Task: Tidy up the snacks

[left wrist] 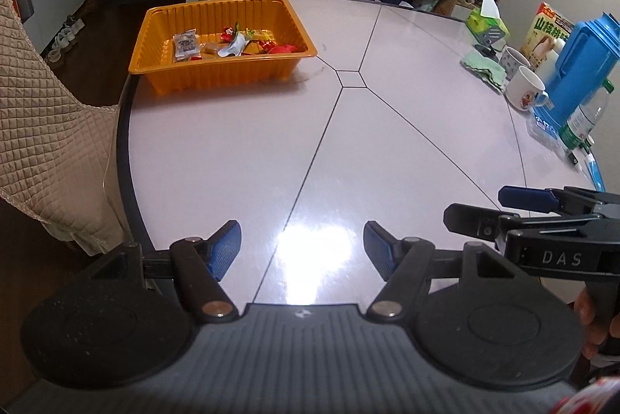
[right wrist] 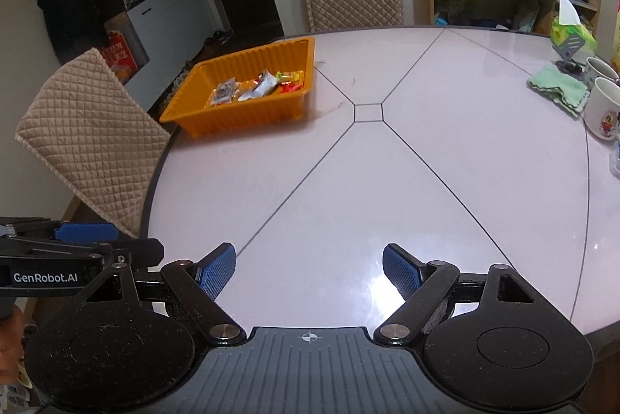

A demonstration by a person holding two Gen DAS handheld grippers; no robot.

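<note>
Tabletop: round, pale, glossy, with thin dark seam lines meeting at a small hexagon near centre. Strong lamp glare close to the near edge. The hard, slick surface will let light things slide if nudged.

Orange tray: ribbed thin plastic, rectangular, sitting at about 10 o'clock on the tabletop in the left wrist view, close to the rim. In the right wrist view the same tray also lies at about 10 o'clock. Judged light and somewhat flexible; the walls would likely bow under a pinch. The best hold is probably the rolled rim on a long side, or push it from the base.

Snacks: a loose heap of small wrapped pieces inside the tray, mostly toward its far half. One clear packet with dark print lies at the left of the heap, red and yellow wrappers at the right. Judged very light, crinkly, slippery film; contents may crush. Take each by a wrapper end or across the flat body, with a gentle close. None seen loose on the tabletop.

Left gripper: jaws moderately wide, nothing between the blue pads, hovering over the near edge at 6 o'clock, well apart from the tray.

Right gripper: likewise parted and empty, beside the left one, also well apart from the tray.

Sorting looks largely done from what lies here.
</note>
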